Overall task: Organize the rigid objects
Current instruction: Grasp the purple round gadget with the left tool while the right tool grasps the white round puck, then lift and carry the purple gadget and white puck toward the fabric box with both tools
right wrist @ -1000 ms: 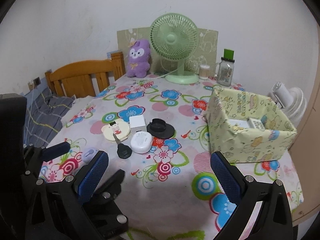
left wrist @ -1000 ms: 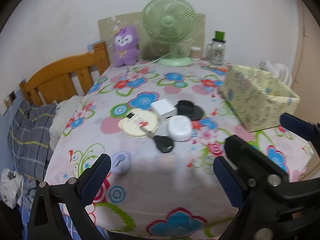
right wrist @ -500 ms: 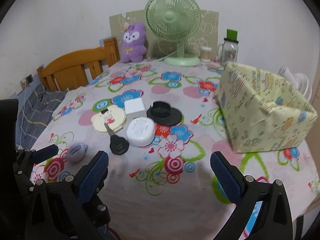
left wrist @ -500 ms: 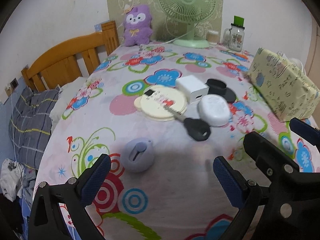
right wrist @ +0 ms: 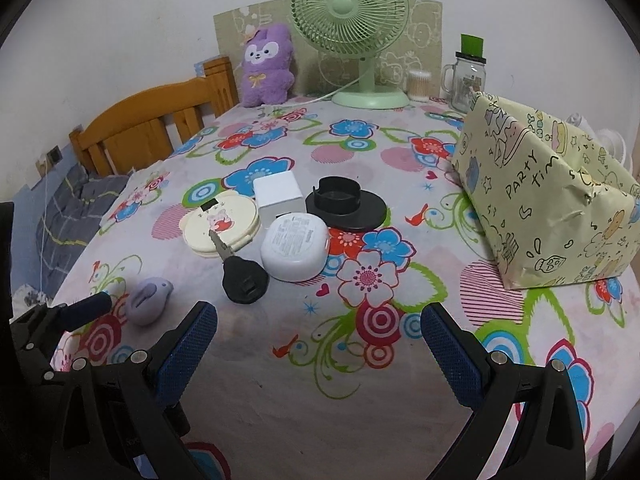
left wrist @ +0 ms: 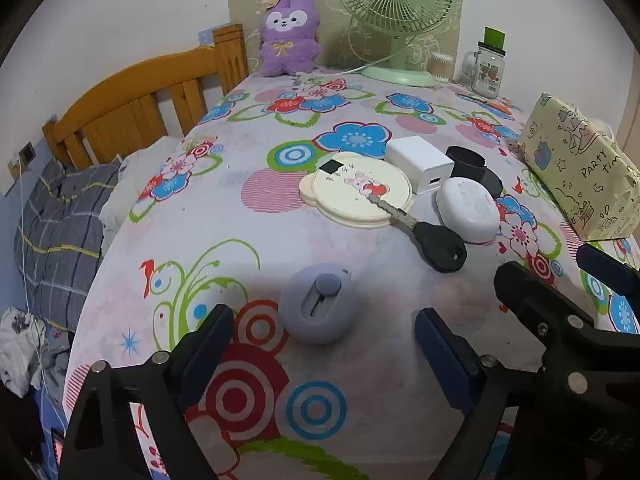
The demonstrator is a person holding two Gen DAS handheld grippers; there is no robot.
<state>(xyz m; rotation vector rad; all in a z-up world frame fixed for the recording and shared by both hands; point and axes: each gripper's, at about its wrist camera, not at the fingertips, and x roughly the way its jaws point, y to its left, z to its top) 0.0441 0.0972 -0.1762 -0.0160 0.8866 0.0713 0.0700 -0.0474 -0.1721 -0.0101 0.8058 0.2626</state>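
A small lilac oval gadget (left wrist: 318, 307) lies on the flowered cloth just ahead of my left gripper (left wrist: 324, 354), whose jaws are closing; the gadget sits beyond the pads, not touched. Farther on lie a black key (left wrist: 438, 243), a white oval case (left wrist: 467, 209), a cream round mirror (left wrist: 358, 191), a white cube charger (left wrist: 420, 163) and a black round base (left wrist: 474, 168). My right gripper (right wrist: 318, 344) stands open over bare cloth, short of the key (right wrist: 242, 278) and the white case (right wrist: 295, 246). The lilac gadget (right wrist: 149, 299) lies to its left.
A yellow patterned paper box (right wrist: 548, 204) stands at the right. At the back are a green fan (right wrist: 352, 32), a purple plush (right wrist: 266, 66) and a glass jar (right wrist: 466, 76). A wooden bed frame (right wrist: 156, 128) with bedding lies beyond the table's left edge.
Both grippers have come lower and closer to the objects. The lilac gadget now sits just ahead of the left pads, which stand nearer together.
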